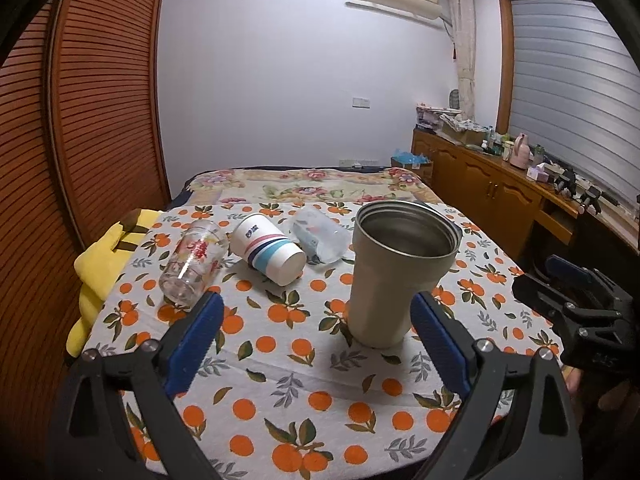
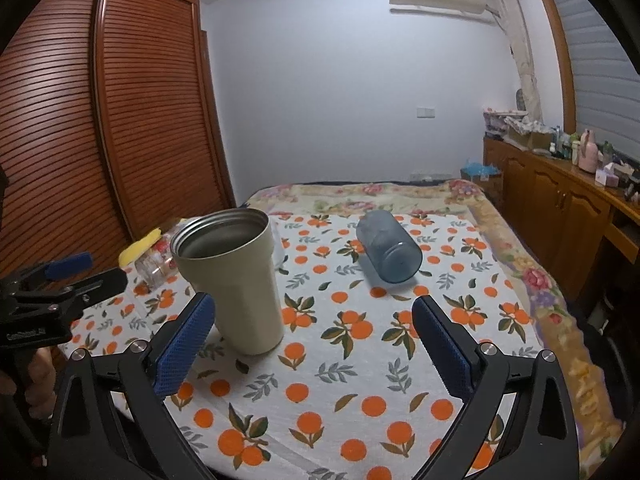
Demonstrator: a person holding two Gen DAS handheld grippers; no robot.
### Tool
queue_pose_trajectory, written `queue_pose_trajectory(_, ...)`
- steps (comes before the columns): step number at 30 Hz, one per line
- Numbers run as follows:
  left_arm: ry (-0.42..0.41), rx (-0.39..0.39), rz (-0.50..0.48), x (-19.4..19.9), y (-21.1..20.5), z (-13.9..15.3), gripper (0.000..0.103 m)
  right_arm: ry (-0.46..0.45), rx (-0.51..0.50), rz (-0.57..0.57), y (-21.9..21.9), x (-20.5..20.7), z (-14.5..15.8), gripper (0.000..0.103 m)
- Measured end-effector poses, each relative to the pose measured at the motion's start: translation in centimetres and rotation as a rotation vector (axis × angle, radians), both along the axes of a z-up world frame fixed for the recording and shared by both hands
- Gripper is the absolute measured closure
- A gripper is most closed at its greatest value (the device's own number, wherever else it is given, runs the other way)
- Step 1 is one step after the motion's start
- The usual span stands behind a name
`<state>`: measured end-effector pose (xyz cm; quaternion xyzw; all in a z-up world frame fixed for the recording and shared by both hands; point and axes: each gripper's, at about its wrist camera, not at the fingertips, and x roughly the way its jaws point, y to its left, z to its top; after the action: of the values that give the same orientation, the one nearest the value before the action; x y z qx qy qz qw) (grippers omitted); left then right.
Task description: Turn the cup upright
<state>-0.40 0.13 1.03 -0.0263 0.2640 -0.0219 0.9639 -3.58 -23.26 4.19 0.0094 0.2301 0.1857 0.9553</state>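
On the table (image 1: 304, 364), from my left wrist view, the steel tumbler (image 1: 396, 268) is standing upright toward the right side, mouth up, so that one's good. My left tool (image 1: 316, 336) has its blue pads spread wide with nothing between them, the right pad just beside the tumbler's base. Toward the far left corner a printed glass (image 1: 192, 264) lies on its side, next to it a striped paper cup (image 1: 268, 248) also tipped over, and behind that a clear plastic cup (image 1: 320, 236) lying down too. My right tool (image 1: 580, 300) pokes in at the right edge; can't tell its state from here.

Over to the right wrist view: my right tool (image 2: 312, 340) is spread open as well, holding nothing. The tumbler (image 2: 236, 280) stands near the left pad. A bluish glass jar (image 2: 390, 246) lies on its side toward the far edge, well apart from the tumbler. My left tool (image 2: 60, 284) shows at the left edge.
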Motion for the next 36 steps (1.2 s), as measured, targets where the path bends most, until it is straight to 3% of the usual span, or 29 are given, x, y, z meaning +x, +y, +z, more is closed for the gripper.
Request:
queue_pose_trajectory(11,-0.003,0.032,-0.009,-0.72,-0.41,-0.35,0.008,-0.012,0.002,-0.018,-0.08,-0.49,-0.28,0.002)
queue_pose_trajectory(36,0.001,0.023,0.001,-0.81,-0.17,-0.51,0.008,-0.020,-0.003,-0.024,-0.02,-0.69,-0.29,0.002)
